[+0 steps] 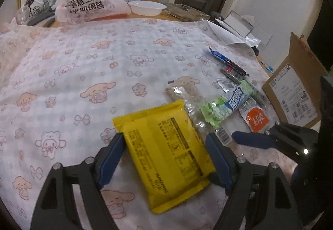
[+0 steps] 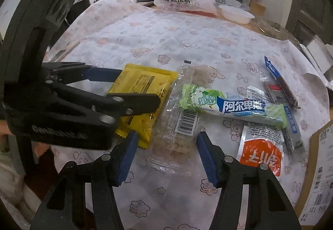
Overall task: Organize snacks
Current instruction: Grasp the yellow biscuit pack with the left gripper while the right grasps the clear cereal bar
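Left gripper (image 1: pixel 164 155) is spread wide, straddling the yellow snack packet (image 1: pixel 166 146) at 6 o'clock on the cartoon-print tablecloth (image 1: pixel 83 63), blue pads apparently just clear of its long edges; squeeze squarely across the width and lift flat to avoid crumpling. Right gripper (image 2: pixel 166 153) is likewise spread, around the clear-wrapped snack bar (image 2: pixel 179 126). Beyond, at 2 o'clock, the green candy roll (image 2: pixel 233 105) overlaps it; draw out carefully.
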The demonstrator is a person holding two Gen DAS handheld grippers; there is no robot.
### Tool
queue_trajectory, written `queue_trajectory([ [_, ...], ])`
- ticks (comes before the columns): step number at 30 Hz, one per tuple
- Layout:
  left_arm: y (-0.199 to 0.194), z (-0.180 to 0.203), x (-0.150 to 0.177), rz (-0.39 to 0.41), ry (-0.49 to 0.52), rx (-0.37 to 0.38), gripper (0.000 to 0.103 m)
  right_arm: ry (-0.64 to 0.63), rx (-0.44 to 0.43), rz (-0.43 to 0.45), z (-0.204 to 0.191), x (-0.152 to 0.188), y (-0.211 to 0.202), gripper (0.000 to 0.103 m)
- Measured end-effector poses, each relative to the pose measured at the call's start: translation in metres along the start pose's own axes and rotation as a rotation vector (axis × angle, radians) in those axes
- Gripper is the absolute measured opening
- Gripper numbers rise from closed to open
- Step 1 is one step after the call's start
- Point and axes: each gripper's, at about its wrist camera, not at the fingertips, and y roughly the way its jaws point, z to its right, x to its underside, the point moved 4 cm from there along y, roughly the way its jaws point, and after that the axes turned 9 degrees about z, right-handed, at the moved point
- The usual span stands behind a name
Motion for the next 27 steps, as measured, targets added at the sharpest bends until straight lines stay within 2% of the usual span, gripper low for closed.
queue_trajectory([
  [3, 0.003, 0.004, 0.001, 0.016, 0.046, -0.036, 0.076, -0.025, 0.021, 0.002, -0.003, 0.001, -0.001, 0.045],
  [5, 0.002, 0.003, 0.001, 0.018, 0.052, -0.028, 0.076, -0.047, 0.033, -0.003, -0.004, 0.003, -0.002, 0.043],
  [13, -0.007, -0.012, 0.005, -0.006, 0.101, 0.008, 0.076, -0.093, 0.002, -0.015, -0.001, 0.017, -0.018, 0.042],
  [18, -0.017, -0.028, 0.007, -0.018, 0.088, -0.037, 0.076, -0.146, -0.029, -0.049, -0.001, 0.029, -0.029, 0.043],
  [23, -0.019, -0.032, 0.010, -0.033, 0.043, -0.054, 0.079, -0.080, 0.008, -0.018, 0.002, 0.023, -0.033, 0.046],
  [27, -0.016, -0.026, 0.013, -0.016, 0.040, -0.095, 0.083, 0.007, 0.056, 0.011, 0.004, 0.014, -0.018, 0.049],
])
